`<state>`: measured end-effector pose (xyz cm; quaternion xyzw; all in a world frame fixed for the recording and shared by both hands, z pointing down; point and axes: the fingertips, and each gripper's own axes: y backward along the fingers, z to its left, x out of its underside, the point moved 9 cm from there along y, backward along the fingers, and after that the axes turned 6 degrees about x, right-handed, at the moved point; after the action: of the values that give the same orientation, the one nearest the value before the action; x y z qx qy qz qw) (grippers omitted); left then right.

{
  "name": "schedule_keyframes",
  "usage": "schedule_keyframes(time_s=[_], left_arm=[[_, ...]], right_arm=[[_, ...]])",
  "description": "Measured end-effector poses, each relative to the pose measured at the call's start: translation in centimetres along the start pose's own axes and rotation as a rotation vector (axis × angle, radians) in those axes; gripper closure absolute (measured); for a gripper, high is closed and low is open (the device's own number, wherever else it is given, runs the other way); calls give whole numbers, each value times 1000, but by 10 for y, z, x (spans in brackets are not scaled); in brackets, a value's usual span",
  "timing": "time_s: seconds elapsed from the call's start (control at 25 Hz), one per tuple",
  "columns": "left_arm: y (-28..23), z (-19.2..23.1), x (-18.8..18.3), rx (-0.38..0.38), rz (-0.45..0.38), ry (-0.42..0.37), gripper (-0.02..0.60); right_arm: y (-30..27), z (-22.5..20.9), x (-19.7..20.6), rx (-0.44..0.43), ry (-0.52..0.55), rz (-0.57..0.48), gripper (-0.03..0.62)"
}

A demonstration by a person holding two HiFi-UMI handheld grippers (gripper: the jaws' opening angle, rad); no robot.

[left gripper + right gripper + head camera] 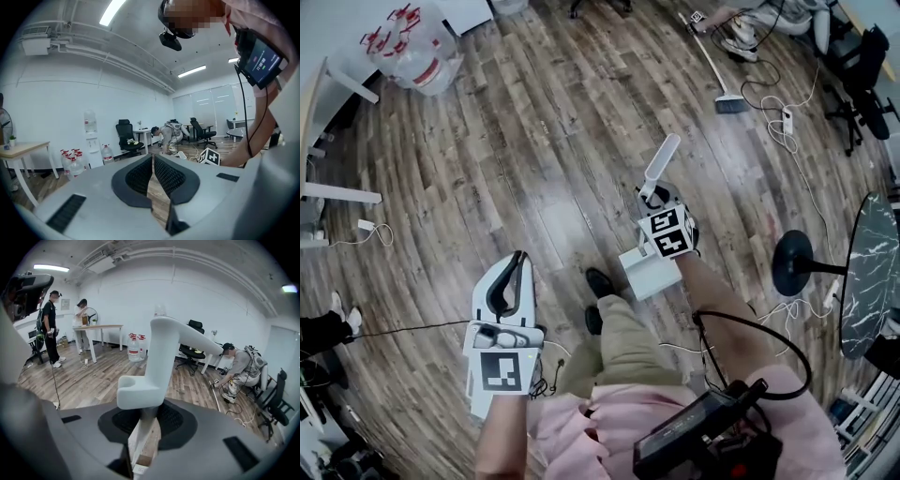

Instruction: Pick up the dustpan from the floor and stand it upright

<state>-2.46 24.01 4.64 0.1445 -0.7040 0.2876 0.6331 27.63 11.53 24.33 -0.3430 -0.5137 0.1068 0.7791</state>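
The white dustpan (649,274) is clamped in my right gripper (653,199) beside the person's right leg. Its long handle (662,161) sticks out past the jaws, and the pan body hangs below the marker cube. In the right gripper view the dustpan (158,363) fills the middle, its thin wall pinched between the black pads of the right gripper (143,422). I cannot tell whether the pan touches the floor. My left gripper (519,265) is held at the lower left, shut with nothing in it. In its own view the left gripper (153,165) shows the pads nearly touching.
A broom (718,73) lies on the wood floor at the far right, with cables and a power strip (786,120) near it. Water bottles (414,47) stand far left, table legs (337,192) at left, a black stand base (794,263) and a marble table (872,272) at right. Other people stand and crouch (239,369) around the room.
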Motion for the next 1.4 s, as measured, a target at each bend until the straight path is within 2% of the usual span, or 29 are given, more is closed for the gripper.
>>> schedule_keyframes(time_s=[0.24,0.44,0.6,0.76,1.08,1.4], left_arm=[[44,-26,1,14,-1,-12,558],[78,-48,4,29,-51,-6,558],[97,-69,10,52,-57,4,558],[106,-86,13,77,-71,16,558],[107,-134,5,109,-85,-9,558],[115,-195,-17,113,-91,-56,558]], right_arm=[[48,14,19,27,-25,1,479],[90,31,38,45,-25,2,447],[121,41,58,49,-22,1,447],[143,48,75,59,-5,10,447],[176,37,114,88,3,30,447],[204,26,152,51,-23,52,411]])
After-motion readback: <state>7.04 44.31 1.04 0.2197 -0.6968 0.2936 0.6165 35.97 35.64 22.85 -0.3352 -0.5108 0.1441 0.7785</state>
